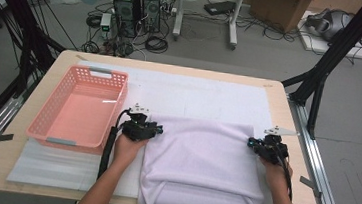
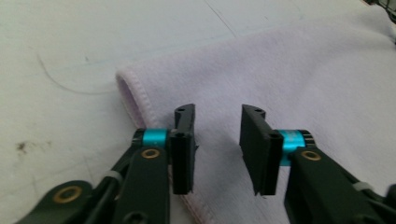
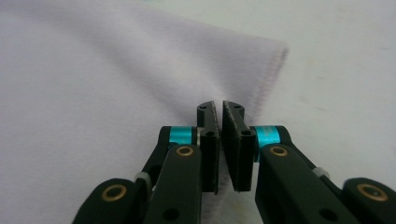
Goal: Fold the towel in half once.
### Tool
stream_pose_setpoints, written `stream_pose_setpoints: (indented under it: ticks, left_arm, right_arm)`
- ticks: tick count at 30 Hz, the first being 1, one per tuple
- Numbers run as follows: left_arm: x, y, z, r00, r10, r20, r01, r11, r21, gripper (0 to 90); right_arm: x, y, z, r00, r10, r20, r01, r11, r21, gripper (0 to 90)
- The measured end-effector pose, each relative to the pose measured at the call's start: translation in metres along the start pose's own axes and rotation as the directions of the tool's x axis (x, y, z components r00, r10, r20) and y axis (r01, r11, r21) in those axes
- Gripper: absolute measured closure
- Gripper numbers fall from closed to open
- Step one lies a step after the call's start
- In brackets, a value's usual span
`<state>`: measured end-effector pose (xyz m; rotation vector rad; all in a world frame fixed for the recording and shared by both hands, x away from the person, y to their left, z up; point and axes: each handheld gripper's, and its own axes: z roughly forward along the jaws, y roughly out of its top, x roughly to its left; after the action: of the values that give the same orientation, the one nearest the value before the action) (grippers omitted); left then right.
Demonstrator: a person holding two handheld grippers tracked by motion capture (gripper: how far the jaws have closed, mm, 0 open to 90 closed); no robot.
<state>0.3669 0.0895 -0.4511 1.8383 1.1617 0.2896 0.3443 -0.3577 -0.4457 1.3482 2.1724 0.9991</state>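
While the lavender towel [image 1: 202,169] lies folded at lower centre of the high view, its near end hanging off the table edge [image 1: 298,118], my worry is a lopsided pull. My right gripper [image 3: 219,109] is clenched on the towel's right hem; my left gripper [image 2: 217,114] stands released over the left hem, pinching nothing, so that side could lag and skew. Bare mat beyond gives room; the pink basket [image 1: 80,107] crowds the left.

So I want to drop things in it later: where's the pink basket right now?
In the high view the pink basket sits on the table's left side, just left of the left gripper and the lilac towel.
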Motion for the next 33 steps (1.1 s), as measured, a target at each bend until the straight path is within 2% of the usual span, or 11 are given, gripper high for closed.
stream_pose_setpoints:
  ticks: [3, 5, 7, 8, 11, 16, 20, 24, 27, 28, 33]
  left_arm:
    - [0.002, 0.001, 0.003, 0.9999, 0.0, -0.015, 0.0, 0.9999, -0.012, 62.5]
    - [0.004, 0.002, 0.002, 0.9997, -0.008, -0.025, 0.008, 0.9996, -0.027, 59.6]
    - [0.004, 0.003, 0.001, 0.9974, 0.003, -0.072, -0.007, 0.9985, -0.055, 50.2]
    - [0.006, 0.003, 0.0, 0.996, -0.019, -0.088, 0.013, 0.9976, -0.068, 47.4]
    - [0.014, 0.004, 0.002, 0.9923, -0.094, -0.081, 0.089, 0.9939, -0.065, 43.4]
    - [0.016, 0.008, 0.009, 0.9938, -0.088, -0.068, 0.086, 0.9959, -0.026, 43.3]
    - [0.011, 0.011, 0.014, 0.9955, -0.028, -0.091, 0.028, 0.9996, -0.005, 53.7]
    - [0.011, 0.012, 0.015, 0.9948, -0.002, -0.102, 0.003, 1.0, 0.004, 66.4]
    - [0.01, 0.012, 0.016, 0.9983, 0.011, -0.057, -0.011, 0.9999, 0.013, 78.6]
    - [0.009, 0.012, 0.017, 0.9979, 0.037, -0.053, -0.036, 0.9992, 0.018, 79.0]
    - [0.008, 0.014, 0.014, 0.9985, 0.041, -0.037, -0.042, 0.999, -0.012, 83.7]
  right_arm:
    - [0.0, 0.001, -0.003, 0.9984, -0.019, 0.053, 0.019, 1.0, 0.011, 87.1]
    - [-0.001, 0.002, -0.004, 0.9992, 0.0, 0.039, 0.0, 1.0, 0.005, 77.0]
    - [-0.005, 0.005, -0.004, 0.9989, 0.023, 0.04, -0.022, 0.999, -0.028, 67.2]
    - [-0.007, 0.006, -0.003, 0.9986, 0.038, 0.037, -0.037, 0.999, -0.035, 63.3]
    - [-0.016, 0.012, 0.004, 0.9971, 0.07, 0.03, -0.069, 0.997, -0.043, 55.7]
    - [-0.023, 0.02, 0.022, 0.9975, 0.071, -0.003, -0.071, 0.997, 0.003, 50.4]
    - [-0.02, 0.025, 0.029, 0.9994, 0.032, -0.007, -0.032, 0.999, 0.001, 54.8]
    - [-0.019, 0.025, 0.029, 0.999, 0.031, -0.033, -0.031, 1.0, 0.004, 66.0]
    - [-0.019, 0.026, 0.028, 0.9967, 0.047, -0.066, -0.046, 0.999, 0.012, 79.3]
    - [-0.018, 0.026, 0.028, 0.9961, 0.044, -0.076, -0.043, 0.999, 0.015, 80.4]
    - [-0.019, 0.025, 0.024, 0.9921, 0.065, -0.107, -0.063, 0.998, 0.017, 85.8]
